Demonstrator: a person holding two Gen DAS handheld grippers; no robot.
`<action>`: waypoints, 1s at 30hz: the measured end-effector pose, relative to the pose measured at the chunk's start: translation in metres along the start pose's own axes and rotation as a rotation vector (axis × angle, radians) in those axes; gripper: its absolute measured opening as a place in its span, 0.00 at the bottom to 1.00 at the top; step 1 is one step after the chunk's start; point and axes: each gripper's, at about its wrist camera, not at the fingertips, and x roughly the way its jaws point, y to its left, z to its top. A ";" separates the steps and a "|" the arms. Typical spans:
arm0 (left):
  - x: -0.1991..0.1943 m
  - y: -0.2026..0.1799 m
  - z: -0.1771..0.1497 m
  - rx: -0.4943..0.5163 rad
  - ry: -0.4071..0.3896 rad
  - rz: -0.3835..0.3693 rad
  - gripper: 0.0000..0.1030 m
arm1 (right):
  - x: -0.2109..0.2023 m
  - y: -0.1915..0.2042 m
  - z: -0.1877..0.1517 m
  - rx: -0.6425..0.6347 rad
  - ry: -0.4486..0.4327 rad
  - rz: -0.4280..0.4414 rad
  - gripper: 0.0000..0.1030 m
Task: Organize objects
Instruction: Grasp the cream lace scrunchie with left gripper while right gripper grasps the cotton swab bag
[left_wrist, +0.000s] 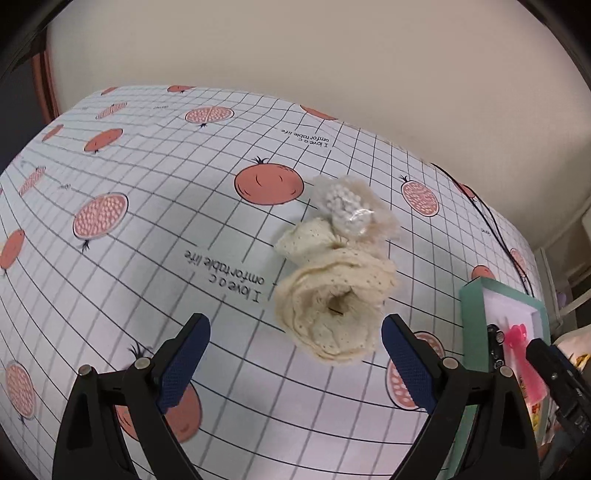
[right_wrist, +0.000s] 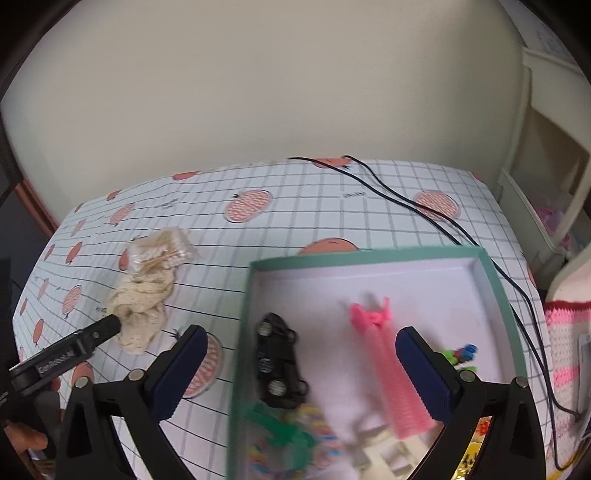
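Hovering: the left gripper (left_wrist: 295, 354) hangs over the table with its blue-padded jaws spread wide, nothing between them
Cream cloth: a crumpled, perforated cream cloth (left_wrist: 332, 299) lies on the tablecloth just ahead of the left gripper's fingertips, rolled so a dark hollow faces the camera; in the right wrist view one left finger tip looks to touch its near edge, but I cannot tell for sure
Clear packet: a small clear packet (left_wrist: 351, 206) of white cotton swabs and thin wooden sticks rests against the far end of the cloth, touching it
Tablecloth: a white grid-patterned tablecloth (left_wrist: 147, 229) printed with orange-red pomegranates and lines of text covers the table
Right gripper: the right gripper (right_wrist: 301, 363) is held above the box, jaws wide apart and holding nothing
Box: a shallow teal-rimmed box (right_wrist: 369, 256) with a white floor sits on the table to the right of the cloth, well apart from it
Inside the box: a black toy car (right_wrist: 280, 365) lies left of centre; a pink ribbed mesh tube (right_wrist: 391, 373) lies to its right, apart from it; nearer the camera sit blurred green and multicoloured pieces I cannot identify
Cable: a thin black cable (right_wrist: 424, 210) runs across the table behind the box and down its right side
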 end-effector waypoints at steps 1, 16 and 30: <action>0.001 -0.001 0.000 0.008 0.002 -0.001 0.91 | 0.000 0.004 0.001 -0.006 -0.004 0.005 1.00; 0.025 -0.017 0.004 0.085 0.023 0.030 0.91 | 0.013 0.051 0.029 -0.071 0.001 0.069 1.00; 0.039 0.017 0.025 0.010 0.021 0.011 0.91 | 0.071 0.108 0.058 -0.128 0.052 0.139 1.00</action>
